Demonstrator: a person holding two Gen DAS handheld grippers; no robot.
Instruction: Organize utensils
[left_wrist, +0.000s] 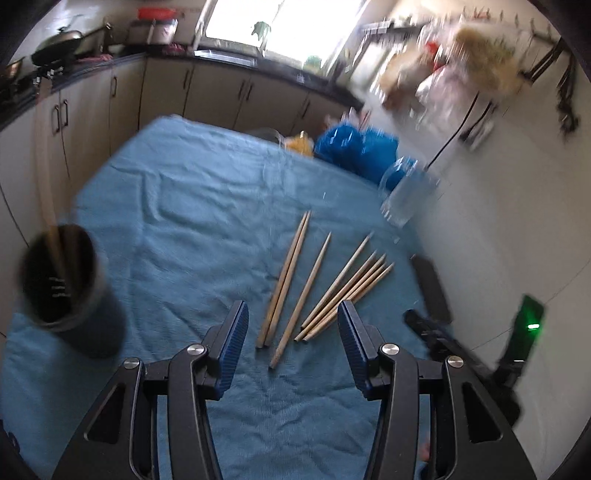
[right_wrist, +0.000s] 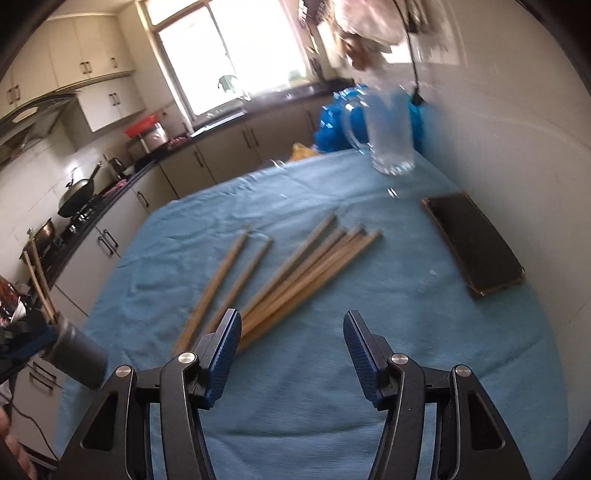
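Left gripper (left_wrist: 292, 325): jaws spread wide, blue ribbed pads (left_wrist: 233, 347) facing each other, nothing between them, angled downward and forward. Right gripper (right_wrist: 291, 334): likewise parted wide, pads (right_wrist: 356, 350) empty, tilted down and forward. In the left view, visible low at the right edge.

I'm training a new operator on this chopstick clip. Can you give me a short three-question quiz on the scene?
1. True or false: the left tool grips a chopstick.
2. How many chopsticks lie loose on the cloth? A) four B) seven C) ten
3. Fill in: the dark cup already holds ____.

Key: 1 false, both it and the right tool are open and empty; 2 B; 3 chopsticks.
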